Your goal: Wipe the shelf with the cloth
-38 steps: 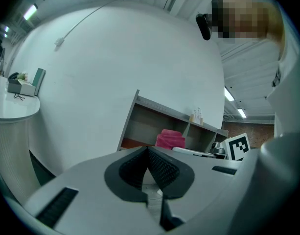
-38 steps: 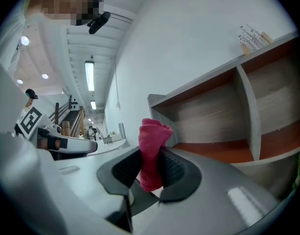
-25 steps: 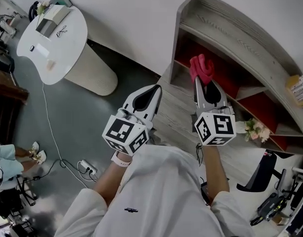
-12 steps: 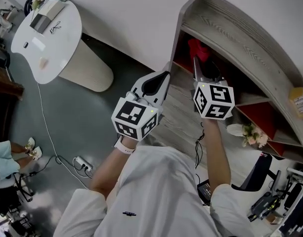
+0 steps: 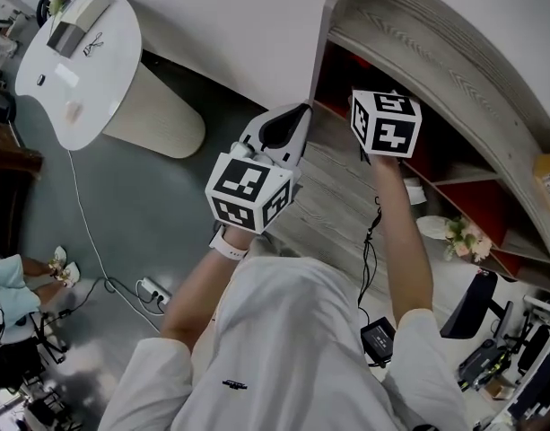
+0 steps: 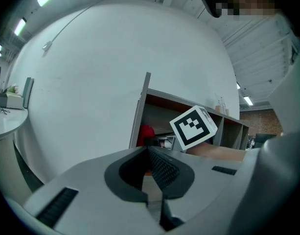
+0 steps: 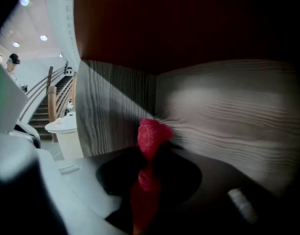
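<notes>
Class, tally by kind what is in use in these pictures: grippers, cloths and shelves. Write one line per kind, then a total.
grippers: 2 (left gripper, right gripper)
cloth: 1, red
shelf: 1
total: 4

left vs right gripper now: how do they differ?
The right gripper is shut on the red cloth; the left gripper is shut on nothing. The right gripper is inside the shelf, with the cloth close to the grey inner walls; the left gripper hangs outside, by the shelf's left edge. Shared: both have their jaws together.
</notes>
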